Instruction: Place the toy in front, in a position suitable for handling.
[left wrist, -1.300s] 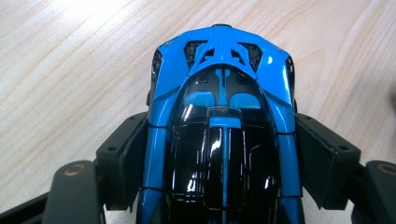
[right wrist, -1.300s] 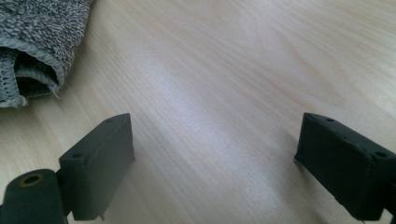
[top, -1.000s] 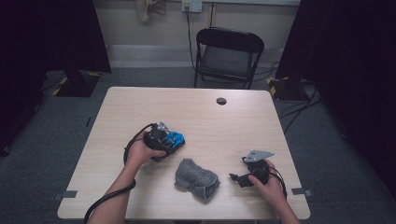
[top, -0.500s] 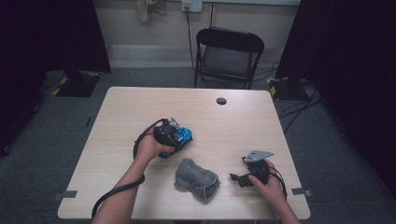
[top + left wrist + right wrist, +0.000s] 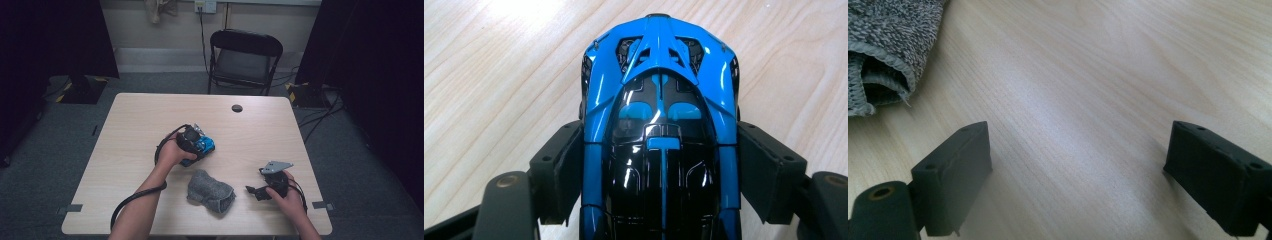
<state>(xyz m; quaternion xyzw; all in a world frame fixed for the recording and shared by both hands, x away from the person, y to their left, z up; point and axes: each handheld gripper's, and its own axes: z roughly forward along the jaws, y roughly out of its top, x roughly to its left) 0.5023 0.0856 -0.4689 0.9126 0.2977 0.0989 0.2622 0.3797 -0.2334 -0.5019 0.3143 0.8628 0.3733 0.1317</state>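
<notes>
- left gripper (image 5: pixel 196 145): both black jaws pinch the flanks of a glossy blue-and-black toy car (image 5: pixel 661 135); in the high view it sits at mid-table, over the light wooden table (image 5: pixel 135 125)
- grey knitted cloth, crumpled (image 5: pixel 210 191): lies near the table's front edge, between the two hands; apart from the car
- right gripper (image 5: pixel 254 190): jaws spread wide with bare wood between them; the cloth is just beside its tips, not touching

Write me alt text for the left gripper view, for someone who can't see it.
A glossy blue and black toy car is seen from above, clamped by its sides between the two black jaws of the left tongs. Under it lies a pale wood-grain table, with glare near the top left.
</notes>
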